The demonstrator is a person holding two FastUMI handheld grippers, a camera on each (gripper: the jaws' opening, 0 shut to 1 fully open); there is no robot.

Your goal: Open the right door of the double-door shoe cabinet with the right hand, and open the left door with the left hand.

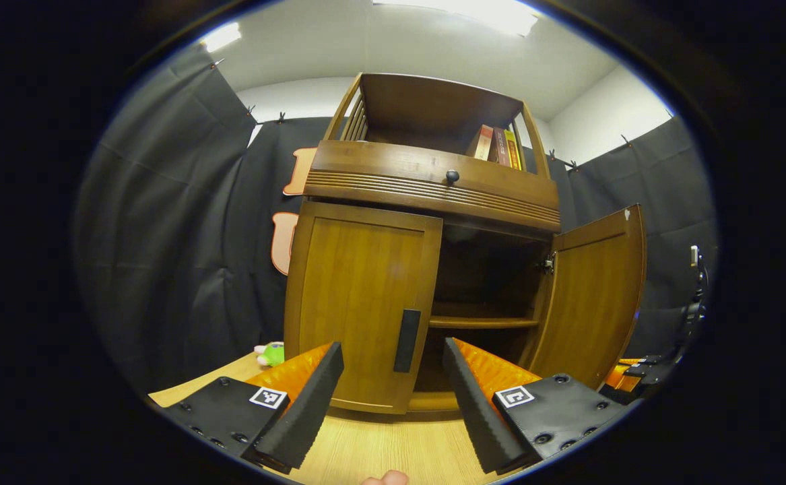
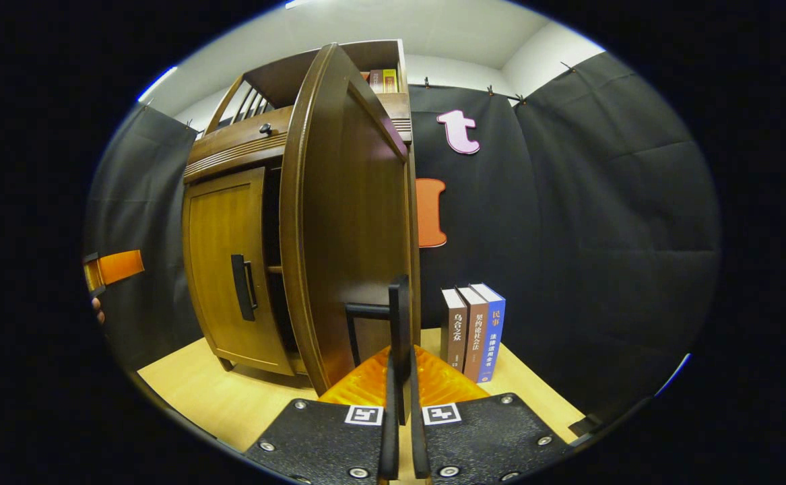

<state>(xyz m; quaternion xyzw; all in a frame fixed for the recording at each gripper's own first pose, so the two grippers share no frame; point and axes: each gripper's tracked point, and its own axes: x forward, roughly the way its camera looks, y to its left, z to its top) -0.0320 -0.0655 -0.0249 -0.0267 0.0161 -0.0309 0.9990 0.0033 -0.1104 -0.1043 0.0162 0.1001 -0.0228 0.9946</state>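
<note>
The wooden shoe cabinet (image 1: 433,182) stands on a light wood floor. Its left door (image 1: 359,289) is closed, and the dark handle (image 1: 407,340) on it sits between and just beyond the spread fingers of my open left gripper (image 1: 393,380), not touching them. The right door (image 1: 595,296) is swung wide open, showing inner shelves. In the right gripper view that right door (image 2: 345,222) is seen nearly edge-on, and my right gripper (image 2: 399,370) is shut on its dark handle (image 2: 399,303). The closed left door (image 2: 227,263) and its handle (image 2: 241,286) lie beyond.
A drawer with a round knob (image 1: 452,176) sits above the doors, and books (image 1: 497,145) stand on the top shelf. A green toy (image 1: 271,353) lies left of the cabinet. Three books (image 2: 473,330) stand on the floor to its right. Black cloth walls surround the booth.
</note>
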